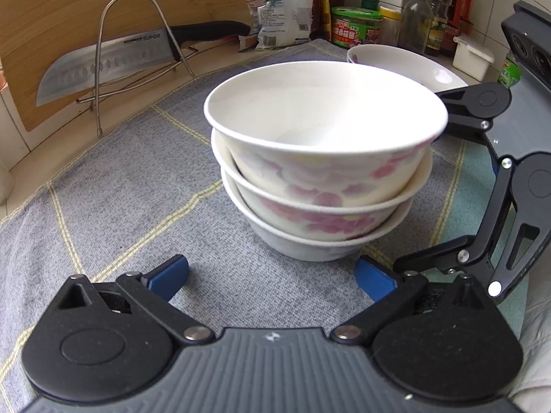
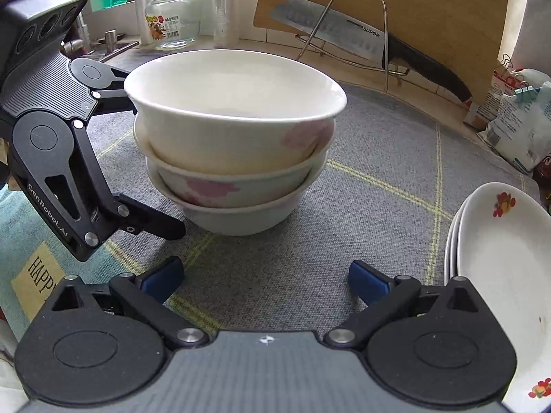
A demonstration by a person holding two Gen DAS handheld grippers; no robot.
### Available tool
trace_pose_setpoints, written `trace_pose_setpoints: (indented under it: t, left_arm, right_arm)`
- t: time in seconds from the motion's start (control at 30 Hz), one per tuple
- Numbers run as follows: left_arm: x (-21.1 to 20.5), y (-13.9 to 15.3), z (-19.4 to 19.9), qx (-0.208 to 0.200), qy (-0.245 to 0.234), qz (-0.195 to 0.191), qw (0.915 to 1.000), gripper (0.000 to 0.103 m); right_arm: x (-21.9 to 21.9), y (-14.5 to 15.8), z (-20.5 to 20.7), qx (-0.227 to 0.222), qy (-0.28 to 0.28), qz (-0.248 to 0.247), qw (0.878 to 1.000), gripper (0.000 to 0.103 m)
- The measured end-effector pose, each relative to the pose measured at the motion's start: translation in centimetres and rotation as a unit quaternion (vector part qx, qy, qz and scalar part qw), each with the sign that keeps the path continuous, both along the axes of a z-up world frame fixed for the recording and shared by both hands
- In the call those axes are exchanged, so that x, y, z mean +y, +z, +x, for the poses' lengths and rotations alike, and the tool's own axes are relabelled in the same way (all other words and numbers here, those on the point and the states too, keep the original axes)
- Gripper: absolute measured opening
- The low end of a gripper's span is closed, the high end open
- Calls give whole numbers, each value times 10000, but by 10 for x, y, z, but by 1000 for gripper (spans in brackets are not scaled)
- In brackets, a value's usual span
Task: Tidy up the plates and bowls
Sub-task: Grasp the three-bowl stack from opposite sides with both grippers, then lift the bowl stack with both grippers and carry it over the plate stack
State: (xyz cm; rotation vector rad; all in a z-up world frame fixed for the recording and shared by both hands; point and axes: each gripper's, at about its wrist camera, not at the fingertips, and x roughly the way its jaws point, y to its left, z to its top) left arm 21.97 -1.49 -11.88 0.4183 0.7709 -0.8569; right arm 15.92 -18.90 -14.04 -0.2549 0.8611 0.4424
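Grey checked cloth (image 1: 103, 206) bears three nested bowls (image 1: 320, 172); both released grippers, left gripper (image 1: 272, 275) and right gripper (image 2: 265, 275), should close squarely.

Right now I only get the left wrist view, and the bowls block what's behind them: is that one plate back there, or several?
Observer: Several. The right wrist view shows a stack of white flower-printed plates with at least three rims visible.
Operator: Is anything caught in the other gripper?
Observer: No. The right hand-held gripper is open, with nothing between its blue pads. It sits short of the stack of three white pink-flowered bowls.
Operator: What's beyond the bowls from that side?
Observer: A clear glass jar with a yellow lid stands behind them, near the window.
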Motion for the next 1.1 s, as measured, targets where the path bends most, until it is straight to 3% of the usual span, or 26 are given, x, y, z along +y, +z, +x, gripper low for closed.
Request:
trace_pose_setpoints:
  t: [0.2, 0.4, 0.67, 0.93, 1.1]
  left_arm:
    - [-1, -1, 11, -39, -864, 36, 9962, 102]
    - [-3, 3, 22, 21, -1524, 119, 9882, 97]
    - [0, 14, 23, 31, -1781, 16, 9840, 93]
    - [2, 14, 21, 16, -1852, 12, 9827, 87]
    - [0, 15, 20, -83, -1972, 66, 9803, 86]
  right_arm:
    - [1, 0, 1, 30, -88, -9, 10000, 103]
    - [9, 5, 14, 349, -106, -207, 9991, 103]
    - [17, 15, 24, 187, 681, -359, 9969, 102]
    - [22, 22, 29, 124, 1218, -377, 9918, 86]
    - [23, 25, 31, 112, 1342, -396, 9901, 85]
